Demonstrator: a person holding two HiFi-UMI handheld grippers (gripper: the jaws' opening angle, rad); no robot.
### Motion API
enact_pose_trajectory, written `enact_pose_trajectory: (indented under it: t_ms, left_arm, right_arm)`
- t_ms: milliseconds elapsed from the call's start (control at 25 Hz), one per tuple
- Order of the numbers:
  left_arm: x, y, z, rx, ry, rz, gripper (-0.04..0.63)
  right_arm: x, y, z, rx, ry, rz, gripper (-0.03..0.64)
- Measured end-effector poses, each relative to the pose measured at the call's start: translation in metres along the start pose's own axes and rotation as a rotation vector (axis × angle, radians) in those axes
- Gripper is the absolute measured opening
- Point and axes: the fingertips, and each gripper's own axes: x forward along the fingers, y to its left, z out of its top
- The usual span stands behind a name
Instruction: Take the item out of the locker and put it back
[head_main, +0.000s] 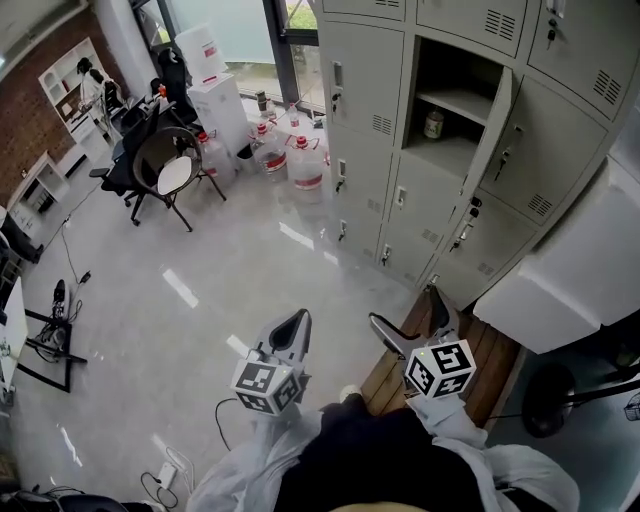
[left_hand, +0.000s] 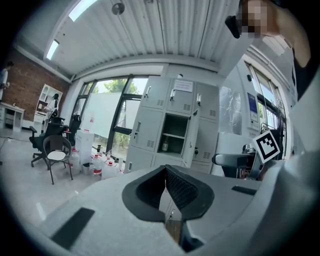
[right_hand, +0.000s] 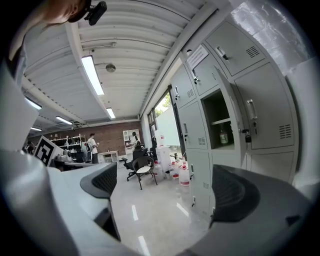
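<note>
Approach step, nothing grasped yet. Left gripper (head_main: 298, 322) pinched closed, empty; right gripper (head_main: 408, 316) spread wide, empty. Bottle (head_main: 433, 124) upright on left half of open locker compartment (head_main: 458, 156) floor, well apart from both. Next: step in, reach past door (head_main: 492, 135), clamp bottle.

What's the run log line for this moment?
locker open | bottle inside | left hand-held gripper shut, empty | right hand-held gripper open, empty | both short of locker
</note>
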Motion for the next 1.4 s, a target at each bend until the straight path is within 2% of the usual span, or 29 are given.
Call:
enact_pose_trajectory:
  t_ms: [240,440,880,1120,1400]
  left_arm:
    - [0.034,0.021,0.011,0.034,-0.006,-0.029,0.008]
    - [0.049,0.035,0.015,0.021,-0.012,-0.019,0.008]
    - [0.100,0.062,0.014,0.019,-0.002,-0.050,0.008]
    - [0.160,0.079,0.006,0.029,0.007,-0.100,0.008]
    - [0.253,0.104,0.018,0.063,-0.016,-0.171,0.008]
  right_arm:
    - [0.039,-0.011,0.009,-0.011,-0.017,-0.004,0.577]
    - [0.056,-0.018,0.010,-0.012,-0.003,-0.005,0.576]
    - [0.107,-0.042,0.008,-0.010,0.002,-0.015,0.577]
    - [0.154,-0.080,0.014,0.005,-0.040,-0.056,0.577]
    - [0.220,-0.140,0.041,-0.013,-0.118,-0.120,0.577]
